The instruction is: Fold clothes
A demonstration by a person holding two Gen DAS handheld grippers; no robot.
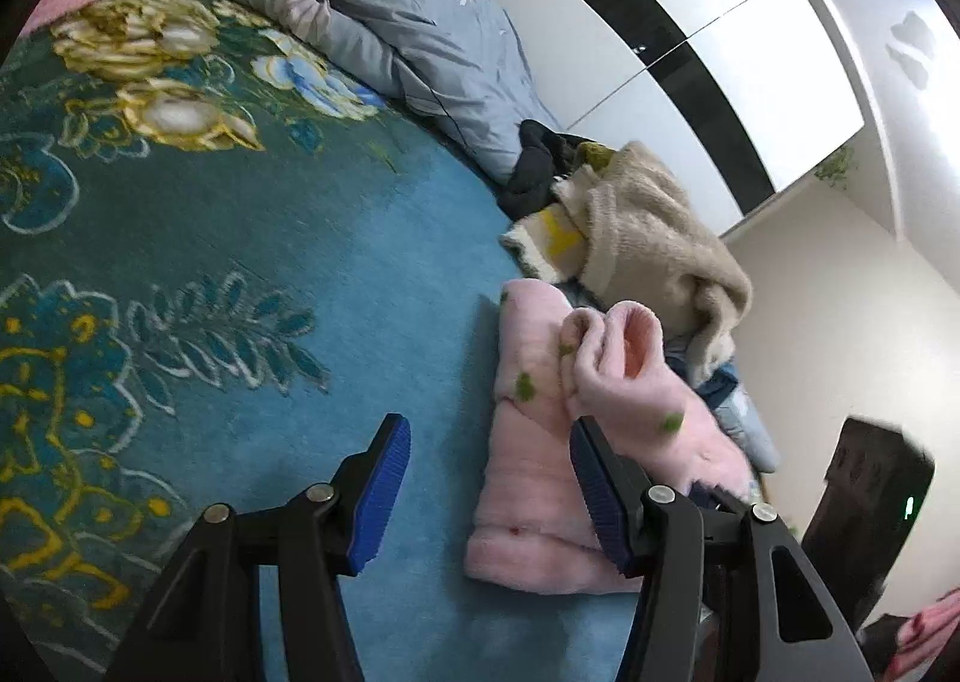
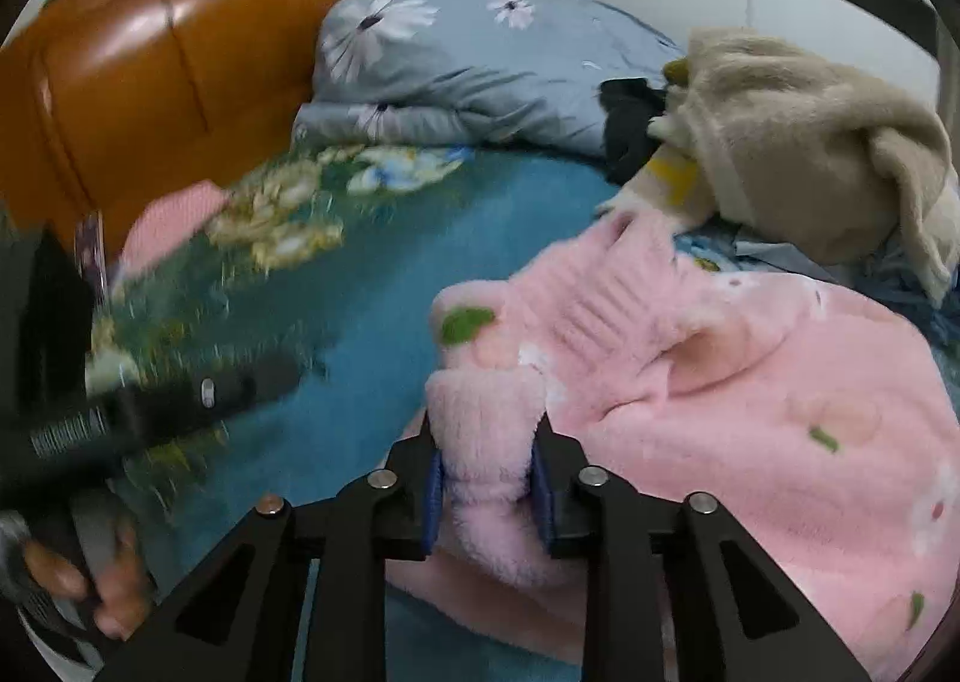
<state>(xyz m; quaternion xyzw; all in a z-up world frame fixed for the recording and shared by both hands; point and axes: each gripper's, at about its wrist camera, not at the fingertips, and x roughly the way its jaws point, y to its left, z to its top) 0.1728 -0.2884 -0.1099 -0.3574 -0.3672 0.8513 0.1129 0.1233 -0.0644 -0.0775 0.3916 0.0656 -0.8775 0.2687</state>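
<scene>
Right gripper [image 2: 487, 478] clamps a fold of pink fleece garment [image 2: 750, 412], which lies on the blue floral blanket [image 1: 300, 238]. Left gripper [image 1: 489, 493] spread wide, empty, above blanket, beside garment. Beige sweater [image 1: 648, 238] beyond garment.

Fluffy pink fleece garment [image 2: 750, 382] in my view.
Glossy leather-look headboard [image 2: 180, 51]; fuzzy beige sweater [image 2: 810, 141]; matt plush blanket [image 1: 360, 262].

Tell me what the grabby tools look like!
Both tools are made of black plastic bars with triangle-shaped holes and shiny silver bolts. The left tool and right tool each have two fingers lined with bumpy blue pads. No cables or sleeves show.
</scene>
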